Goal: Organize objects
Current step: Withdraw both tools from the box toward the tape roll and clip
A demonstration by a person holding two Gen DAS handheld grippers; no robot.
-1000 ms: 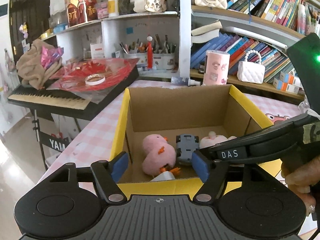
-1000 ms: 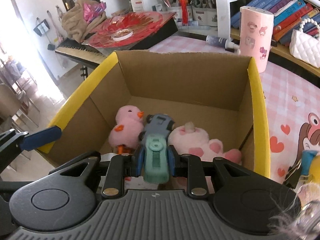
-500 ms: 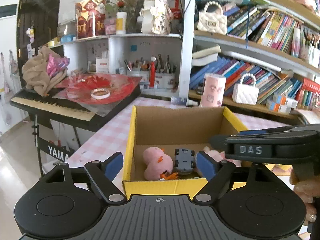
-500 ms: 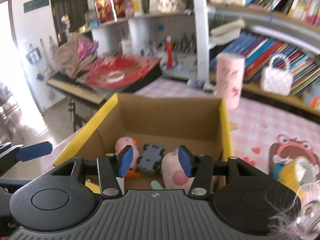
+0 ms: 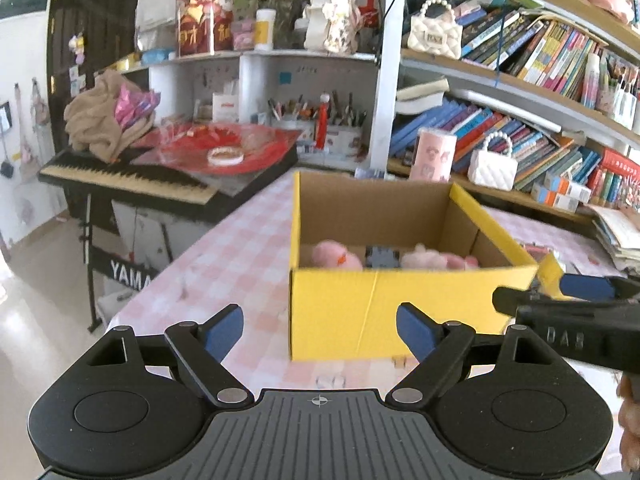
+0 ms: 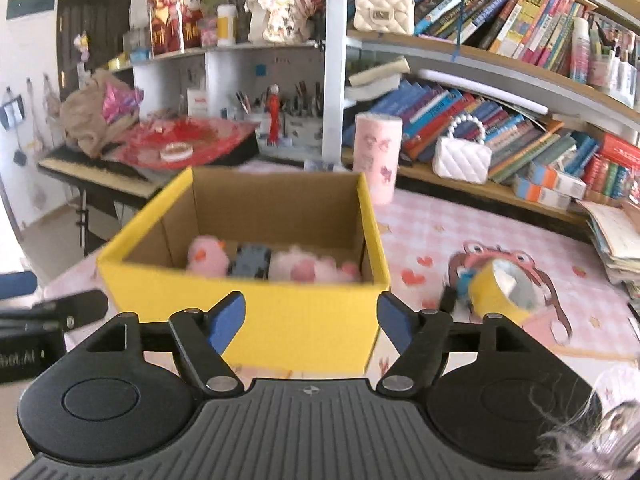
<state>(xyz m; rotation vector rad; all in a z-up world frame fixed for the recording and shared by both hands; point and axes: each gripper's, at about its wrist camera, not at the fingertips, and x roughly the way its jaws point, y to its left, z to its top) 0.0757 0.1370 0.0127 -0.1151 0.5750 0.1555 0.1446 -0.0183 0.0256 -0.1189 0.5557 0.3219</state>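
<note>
Black keyboard stand [image 5: 124, 268] reads "YAMA", partly cut off.

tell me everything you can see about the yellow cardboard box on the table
The yellow cardboard box is an open-topped carton, bright yellow outside and plain brown corrugated card inside. It stands upright on the pink checked tablecloth, flaps gone or folded away. Inside, along the near wall, lie a pink plush chick, a grey-blue toy car and a pink plush animal, side by side. Neither claw touches it.
</note>
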